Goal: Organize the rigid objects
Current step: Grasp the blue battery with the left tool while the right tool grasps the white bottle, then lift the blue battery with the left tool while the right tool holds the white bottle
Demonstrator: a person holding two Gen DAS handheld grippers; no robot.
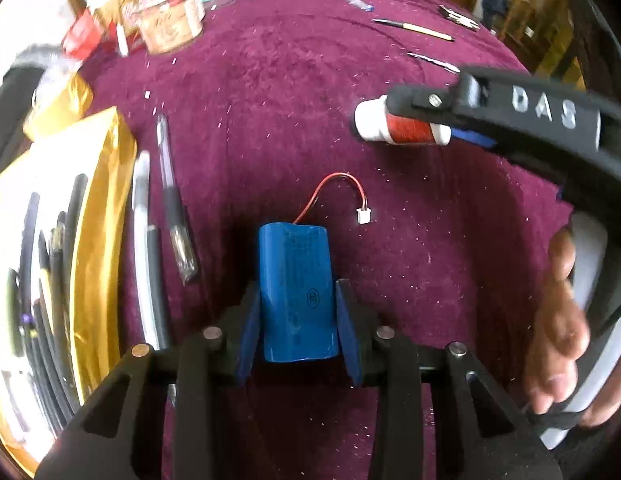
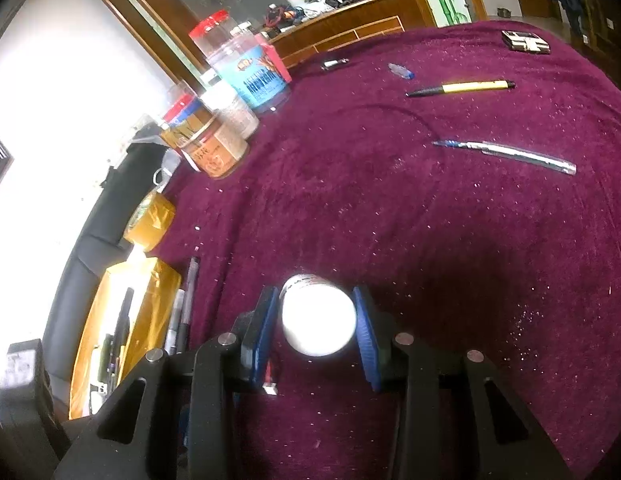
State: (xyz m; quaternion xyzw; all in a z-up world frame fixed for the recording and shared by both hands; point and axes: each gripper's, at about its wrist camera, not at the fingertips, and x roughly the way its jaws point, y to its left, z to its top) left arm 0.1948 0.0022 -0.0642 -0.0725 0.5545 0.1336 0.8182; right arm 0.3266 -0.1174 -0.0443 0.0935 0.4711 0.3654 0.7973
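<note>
A blue battery pack point(image 1: 298, 280) with a red and black lead ending in a white plug point(image 1: 363, 215) sits between the blue pads of my left gripper point(image 1: 298, 289), which is shut on it just above the purple cloth point(image 1: 310, 100). My right gripper point(image 2: 315, 293) holds a small white bottle with a red label point(image 2: 318, 322), and its jaws are closing on it. In the left wrist view the white bottle point(image 1: 374, 122) juts out of the right gripper point(image 1: 426, 124) at the upper right, held off the cloth.
A gold tray point(image 1: 98, 220) full of pens lies at the left edge, with loose pens point(image 1: 166, 176) beside it. Several jars point(image 2: 230, 120) stand at the back left. A yellow pen point(image 2: 462, 87), a clear pen point(image 2: 506, 152) and a small black box point(image 2: 524, 42) lie farther off.
</note>
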